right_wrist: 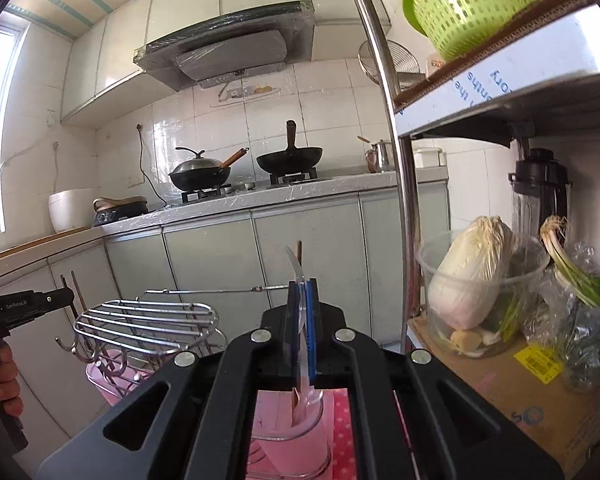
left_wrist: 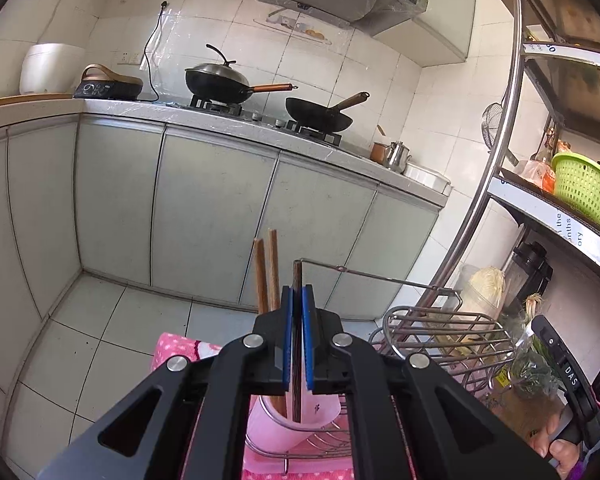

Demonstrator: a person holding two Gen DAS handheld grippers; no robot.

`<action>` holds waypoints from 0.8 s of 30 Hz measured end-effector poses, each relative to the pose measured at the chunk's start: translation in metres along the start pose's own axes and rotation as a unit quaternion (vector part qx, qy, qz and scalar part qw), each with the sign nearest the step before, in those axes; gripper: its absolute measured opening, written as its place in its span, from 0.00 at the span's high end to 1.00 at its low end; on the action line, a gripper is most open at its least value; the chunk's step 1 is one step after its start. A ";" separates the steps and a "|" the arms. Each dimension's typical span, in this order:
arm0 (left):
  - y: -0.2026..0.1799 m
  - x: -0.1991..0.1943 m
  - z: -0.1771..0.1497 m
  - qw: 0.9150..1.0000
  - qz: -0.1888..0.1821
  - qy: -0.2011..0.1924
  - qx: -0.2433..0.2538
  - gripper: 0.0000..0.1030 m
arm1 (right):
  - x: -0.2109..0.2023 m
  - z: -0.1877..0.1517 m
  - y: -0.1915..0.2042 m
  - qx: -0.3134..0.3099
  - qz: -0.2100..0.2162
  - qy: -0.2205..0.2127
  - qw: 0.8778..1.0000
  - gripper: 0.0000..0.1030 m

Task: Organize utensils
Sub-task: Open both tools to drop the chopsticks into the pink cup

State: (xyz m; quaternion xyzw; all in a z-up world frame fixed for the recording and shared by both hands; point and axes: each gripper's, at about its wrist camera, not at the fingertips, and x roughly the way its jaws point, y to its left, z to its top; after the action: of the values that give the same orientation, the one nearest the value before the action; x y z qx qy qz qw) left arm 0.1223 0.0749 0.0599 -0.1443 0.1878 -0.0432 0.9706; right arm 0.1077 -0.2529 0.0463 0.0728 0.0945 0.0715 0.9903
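My left gripper [left_wrist: 297, 292] is shut on a dark wooden chopstick [left_wrist: 297, 276] that stands upright, its lower end inside a pink cup [left_wrist: 268, 424] in a wire rack [left_wrist: 440, 332]. Two lighter chopsticks [left_wrist: 266, 272] stand in the same cup, just left of the fingers. My right gripper [right_wrist: 303, 286] is shut on a clear plastic utensil [right_wrist: 296, 268], whose lower end hangs in another pink cup [right_wrist: 284, 432] held by a wire ring. The left gripper [right_wrist: 66, 300] also shows at the left edge of the right wrist view, over the rack [right_wrist: 148, 316].
A pink dotted cloth [left_wrist: 180, 348] lies under the rack. A metal shelf unit on the right holds a green basket [left_wrist: 584, 188], a cabbage in a clear tub [right_wrist: 472, 280] and a blender. Across the tiled floor, a counter carries two woks [left_wrist: 220, 80].
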 end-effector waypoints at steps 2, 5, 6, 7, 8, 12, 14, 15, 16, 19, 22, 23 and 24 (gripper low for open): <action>0.006 0.000 -0.005 1.000 0.003 0.008 -0.009 0.96 | -0.004 -0.007 -0.005 0.014 0.000 0.012 1.000 0.97; 0.014 0.002 -0.009 0.999 0.005 0.021 -0.027 0.96 | -0.006 -0.013 -0.011 0.028 -0.001 0.028 0.999 0.97; 0.016 0.002 -0.010 0.999 0.004 0.023 -0.031 0.96 | -0.004 -0.014 -0.013 0.031 -0.001 0.034 0.999 0.97; 0.017 0.003 -0.011 0.999 0.006 0.025 -0.033 0.96 | -0.003 -0.015 -0.014 0.035 0.000 0.040 0.999 0.97; 0.018 0.005 -0.012 0.999 0.008 0.026 -0.034 0.96 | -0.001 -0.015 -0.015 0.036 0.000 0.046 0.998 0.97; 0.021 0.014 -0.016 0.999 0.014 0.036 -0.034 0.96 | 0.009 -0.016 -0.017 0.044 0.002 0.068 0.997 0.97; 0.023 0.020 -0.017 0.998 0.012 0.043 -0.039 0.96 | 0.017 -0.018 -0.020 0.052 0.004 0.080 0.995 0.97; 0.022 0.021 -0.017 0.998 0.012 0.044 -0.040 0.96 | 0.019 -0.018 -0.022 0.060 0.005 0.083 0.995 0.97; 0.021 0.023 -0.017 0.998 0.013 0.045 -0.038 0.96 | 0.022 -0.018 -0.024 0.070 0.007 0.085 0.994 0.97; 0.022 0.027 -0.015 0.998 0.013 0.050 -0.040 0.96 | 0.029 -0.017 -0.028 0.086 0.010 0.091 0.992 0.96; 0.019 0.028 -0.013 0.998 0.013 0.054 -0.038 0.95 | 0.035 -0.016 -0.030 0.096 0.017 0.104 0.990 0.96; 0.018 0.028 -0.013 0.998 0.017 0.052 -0.036 0.94 | 0.036 -0.017 -0.032 0.102 0.019 0.107 0.989 0.95; 0.018 0.028 -0.012 0.998 0.018 0.053 -0.036 0.89 | 0.037 -0.017 -0.032 0.106 0.023 0.109 0.988 0.94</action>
State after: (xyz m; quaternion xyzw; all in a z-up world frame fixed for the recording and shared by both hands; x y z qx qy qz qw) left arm 0.1443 0.0850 0.0340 -0.1728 0.2432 -0.0265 0.9541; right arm 0.1442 -0.2767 0.0185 0.1717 0.2070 0.0908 0.9589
